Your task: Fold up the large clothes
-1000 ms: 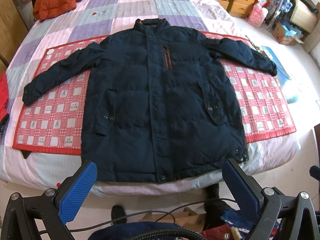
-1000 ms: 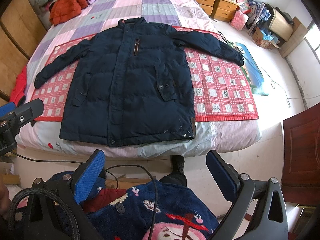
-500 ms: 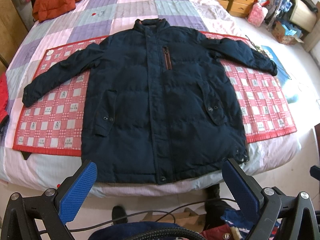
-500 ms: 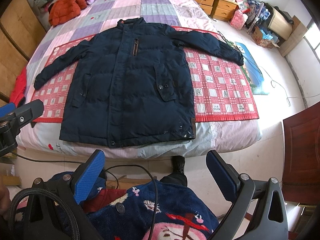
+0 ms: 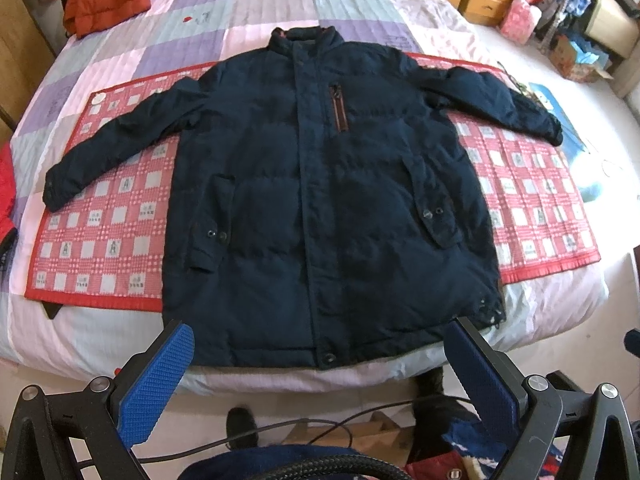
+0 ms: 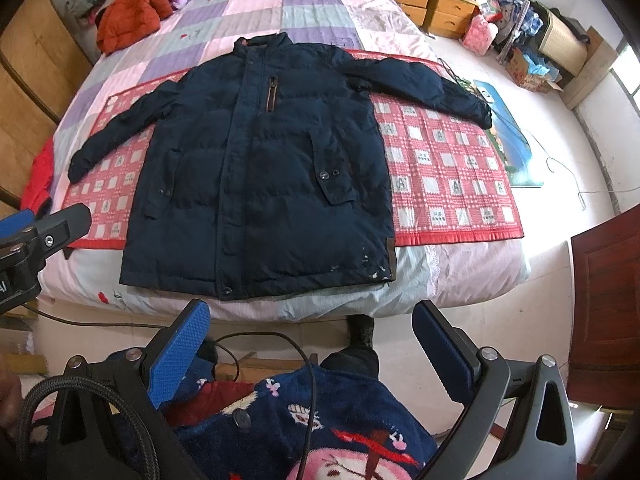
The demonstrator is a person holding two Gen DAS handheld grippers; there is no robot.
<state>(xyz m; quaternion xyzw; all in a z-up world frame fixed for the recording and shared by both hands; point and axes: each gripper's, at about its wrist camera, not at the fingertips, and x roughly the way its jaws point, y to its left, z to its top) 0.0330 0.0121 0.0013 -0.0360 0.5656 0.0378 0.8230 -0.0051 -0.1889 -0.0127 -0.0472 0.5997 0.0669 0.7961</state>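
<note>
Nothing shifted, navy padded coat spread flat, zipped, sleeves out, both tongs wide

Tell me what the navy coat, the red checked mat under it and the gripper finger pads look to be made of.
Navy coat: matte woven shell, likely synthetic, padded; puffy horizontal quilt lines show.
Red checked mat: printed quilted fabric, probably cotton, with a stitched red border.
Finger pads: blue, probably rubber or plastic; a fine dimpled grip texture shows.
</note>
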